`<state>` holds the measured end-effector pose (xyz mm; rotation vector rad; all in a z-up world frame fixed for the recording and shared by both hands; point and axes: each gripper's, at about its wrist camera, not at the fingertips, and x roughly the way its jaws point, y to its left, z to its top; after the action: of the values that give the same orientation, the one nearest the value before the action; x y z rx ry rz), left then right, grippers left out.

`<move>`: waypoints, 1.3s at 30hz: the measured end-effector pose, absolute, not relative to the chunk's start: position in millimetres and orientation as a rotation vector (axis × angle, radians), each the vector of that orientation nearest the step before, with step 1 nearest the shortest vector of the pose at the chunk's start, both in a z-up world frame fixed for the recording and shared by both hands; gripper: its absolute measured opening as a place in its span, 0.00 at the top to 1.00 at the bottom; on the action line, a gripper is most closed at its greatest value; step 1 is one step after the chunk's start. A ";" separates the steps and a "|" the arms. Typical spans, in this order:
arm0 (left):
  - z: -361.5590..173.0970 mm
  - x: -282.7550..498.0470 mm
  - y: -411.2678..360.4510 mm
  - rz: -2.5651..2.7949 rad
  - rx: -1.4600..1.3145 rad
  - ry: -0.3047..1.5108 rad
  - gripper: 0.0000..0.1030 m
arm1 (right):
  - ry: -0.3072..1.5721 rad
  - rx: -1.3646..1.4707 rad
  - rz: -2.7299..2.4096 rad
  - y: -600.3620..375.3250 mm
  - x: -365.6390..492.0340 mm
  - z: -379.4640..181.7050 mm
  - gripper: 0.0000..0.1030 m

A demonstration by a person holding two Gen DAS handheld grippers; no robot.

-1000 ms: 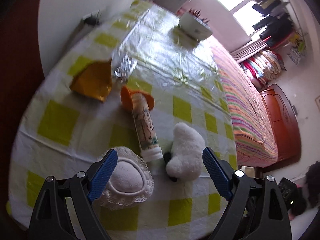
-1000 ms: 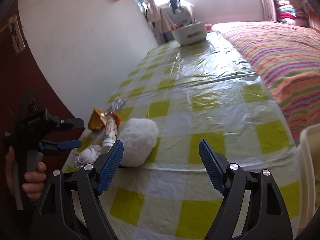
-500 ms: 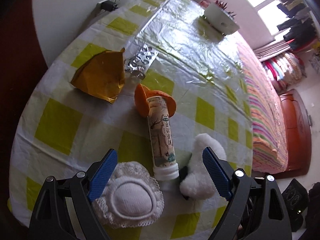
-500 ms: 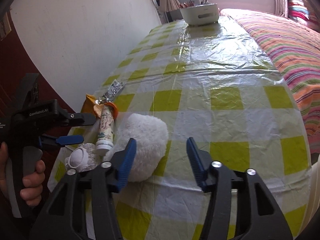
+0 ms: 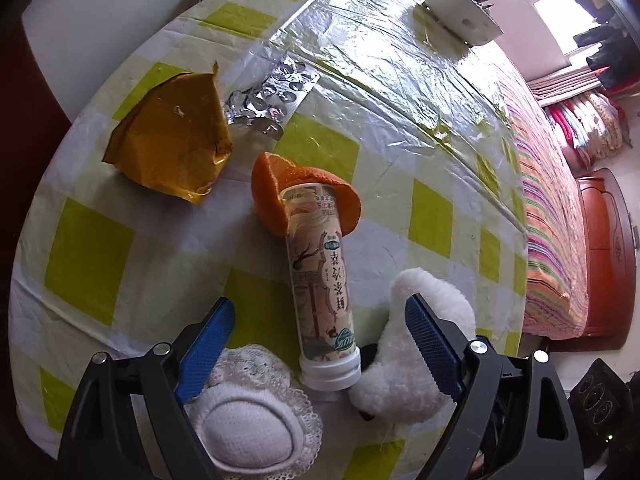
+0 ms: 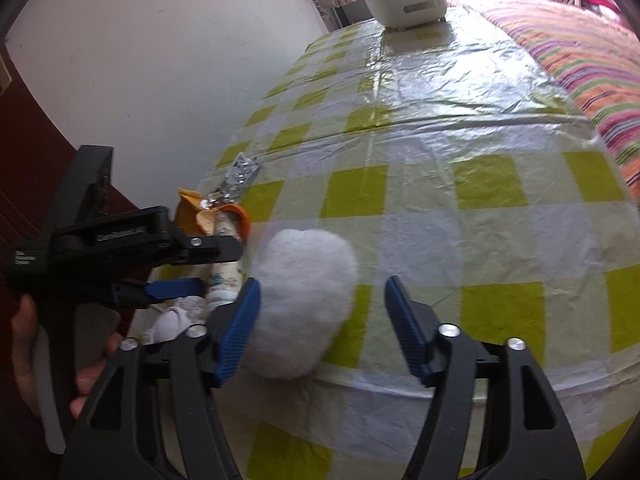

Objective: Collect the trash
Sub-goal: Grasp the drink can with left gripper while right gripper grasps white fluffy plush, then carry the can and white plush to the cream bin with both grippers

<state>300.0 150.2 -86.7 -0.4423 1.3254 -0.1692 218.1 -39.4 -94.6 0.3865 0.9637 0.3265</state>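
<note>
While the left wrist view is cutting off the lace-edged pad (image 5: 256, 424) at the bottom edge, the printed tube (image 5: 320, 276) is lying at centre, its top hidden under orange peel (image 5: 280, 192); both are sitting larger and lower than before. The left gripper (image 5: 318, 340) is hanging wide open over the tube's cap, touching nothing. In the right wrist view, the left gripper is hiding most of that tube. The right gripper (image 6: 322, 320), its jaws just opening again, is straddling the fluffy white toy (image 6: 304, 296) unpinched.
</note>
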 end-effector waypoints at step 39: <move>-28.8 256.4 118.8 -0.252 -0.255 0.979 0.70 | 0.687 0.477 0.289 -115.1 157.4 -47.0 0.55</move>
<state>256.4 118.8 -28.8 -0.2552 0.9788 -0.2521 157.4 -115.1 -47.0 0.4769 0.6869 0.2888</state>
